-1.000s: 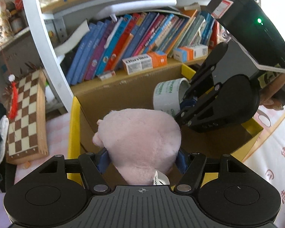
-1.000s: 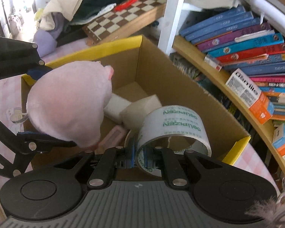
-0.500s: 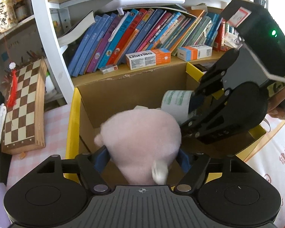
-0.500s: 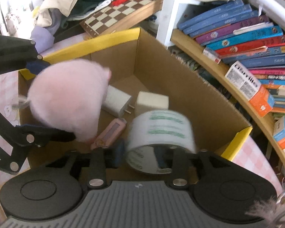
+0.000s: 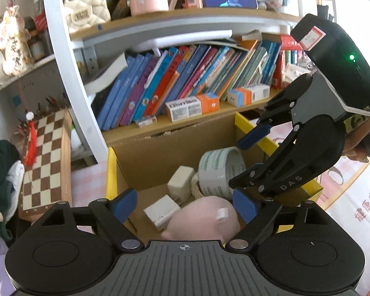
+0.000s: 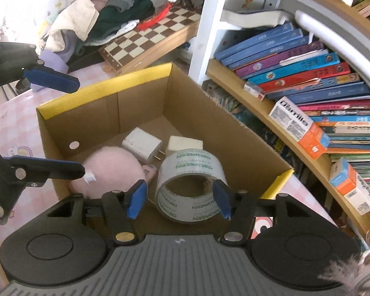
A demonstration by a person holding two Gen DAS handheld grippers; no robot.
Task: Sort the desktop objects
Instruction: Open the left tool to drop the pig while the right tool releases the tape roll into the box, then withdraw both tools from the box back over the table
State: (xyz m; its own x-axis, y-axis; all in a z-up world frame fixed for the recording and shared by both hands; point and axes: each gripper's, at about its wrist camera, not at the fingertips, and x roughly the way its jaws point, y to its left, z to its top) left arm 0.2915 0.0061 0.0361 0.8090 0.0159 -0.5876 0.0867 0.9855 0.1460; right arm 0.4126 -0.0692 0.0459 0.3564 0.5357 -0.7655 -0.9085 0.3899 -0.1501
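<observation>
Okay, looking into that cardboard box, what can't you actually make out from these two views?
- Small pink item, right wrist view: mostly hidden between the pink plush toy and the tape roll; cannot be identified.
- Box floor near the front wall, left wrist view: blocked by the left gripper.
- Underside of the plush toy, both views: hidden by its own bulk.

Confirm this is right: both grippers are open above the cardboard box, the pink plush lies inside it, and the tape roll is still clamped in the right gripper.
Not quite: the right wrist view shows the right gripper open, and the tape roll lies in the cardboard box beside the pink plush.
</observation>
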